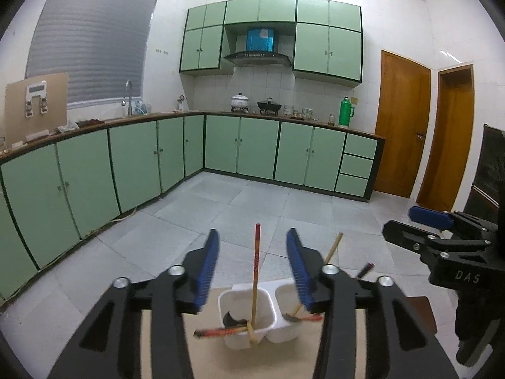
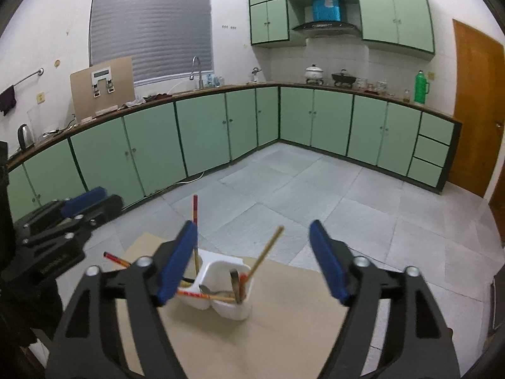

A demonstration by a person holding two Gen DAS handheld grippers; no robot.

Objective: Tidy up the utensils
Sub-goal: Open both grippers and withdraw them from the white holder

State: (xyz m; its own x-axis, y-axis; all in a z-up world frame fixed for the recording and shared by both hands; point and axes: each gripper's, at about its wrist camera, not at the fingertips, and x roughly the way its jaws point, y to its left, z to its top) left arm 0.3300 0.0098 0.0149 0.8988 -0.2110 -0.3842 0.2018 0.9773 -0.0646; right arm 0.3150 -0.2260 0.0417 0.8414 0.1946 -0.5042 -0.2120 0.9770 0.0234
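Observation:
A white two-compartment holder (image 1: pixel 235 300) (image 2: pixel 217 265) stands on a tan cardboard sheet (image 2: pixel 284 322). One red chopstick (image 1: pixel 256 262) (image 2: pixel 195 211) stands upright in one compartment, and another red chopstick (image 1: pixel 214 333) lies across the rim. A bamboo chopstick (image 1: pixel 334 248) (image 2: pixel 268 249) leans out of the other compartment, which also holds a spoon (image 2: pixel 205 290). My left gripper (image 1: pixel 253 232) (image 2: pixel 101 199) hovers open just before the holder; the upright chopstick shows between its pads untouched. My right gripper (image 2: pixel 252 225) (image 1: pixel 407 221) is wide open, holding nothing.
Green base cabinets (image 2: pixel 151 145) run along two walls under a dark worktop with a sink tap (image 2: pixel 195 69), pots and a green flask (image 2: pixel 421 83). Grey tiled floor (image 2: pixel 315 195) lies beyond the sheet. Wooden doors (image 1: pixel 401 123) stand at the right.

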